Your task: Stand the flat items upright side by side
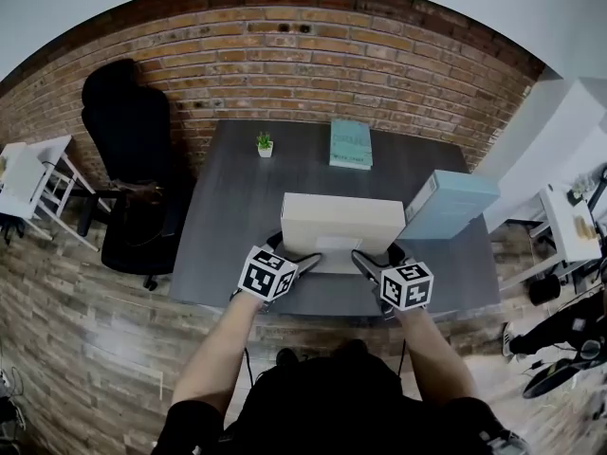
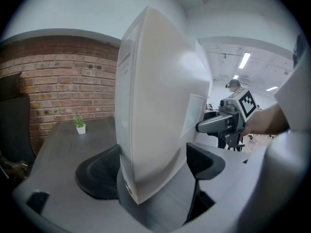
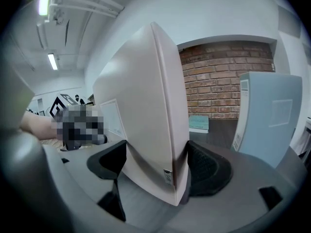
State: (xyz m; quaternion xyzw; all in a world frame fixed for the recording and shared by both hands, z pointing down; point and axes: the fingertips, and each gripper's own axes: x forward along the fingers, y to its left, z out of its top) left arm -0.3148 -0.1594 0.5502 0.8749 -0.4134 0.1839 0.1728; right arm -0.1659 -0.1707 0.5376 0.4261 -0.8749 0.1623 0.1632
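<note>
A pale beige flat box (image 1: 341,221) is held on its long edge over the near part of the dark desk (image 1: 237,216). My left gripper (image 1: 289,254) is shut on its left end and my right gripper (image 1: 365,259) on its right end. The left gripper view has the box (image 2: 155,106) filling the gap between the black pads (image 2: 97,171). In the right gripper view the box (image 3: 146,110) is pinched between both pads (image 3: 209,166). A light blue flat box (image 1: 450,202) stands upright at the desk's right edge. A teal book (image 1: 351,143) lies flat at the back.
A small potted plant (image 1: 265,144) stands at the back of the desk, left of the teal book. A black office chair (image 1: 133,159) is left of the desk, with a white shelf (image 1: 28,173) beyond it. A white cabinet (image 1: 560,131) stands to the right. A brick wall is behind.
</note>
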